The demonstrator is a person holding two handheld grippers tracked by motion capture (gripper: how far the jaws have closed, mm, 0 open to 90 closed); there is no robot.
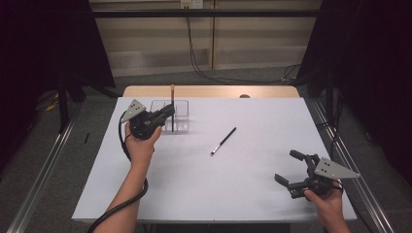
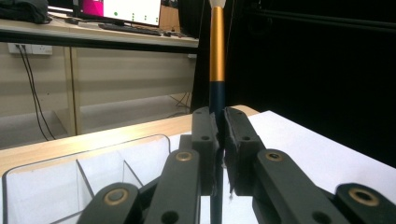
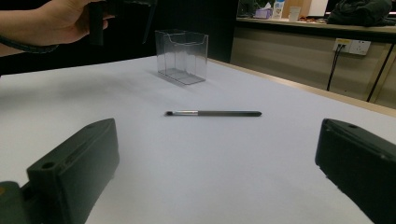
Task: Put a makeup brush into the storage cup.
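Left tool (image 1: 167,112): jaws closed on a brush (image 1: 172,104), which it holds upright; in the left gripper view the pads (image 2: 205,135) press its dark handle from both sides.
Brush: dark lower handle, gold band above (image 2: 216,51), pale tip at the top; in the high view it stands over the organiser (image 1: 181,116), its lower end down inside the clear walls. Whether the end touches the bottom I cannot tell.
Organiser: clear plastic, split into compartments, on the far left part of the worktop (image 1: 243,184), just beside the left hand (image 1: 141,145).
Right tool (image 1: 295,169): jaws wide apart, nothing between them; held low over the near right corner of the worktop by the right hand (image 1: 328,204).
Second brush (image 1: 223,141): thin, dark, with a silver ferrule, lying flat near the middle of the worktop, well apart from both tools; in the right gripper view it lies crosswise (image 3: 213,113) ahead of the open jaws, with the organiser (image 3: 182,56) beyond it.
Worktop: white sheet over a wooden top, whose far edge shows (image 1: 209,91).
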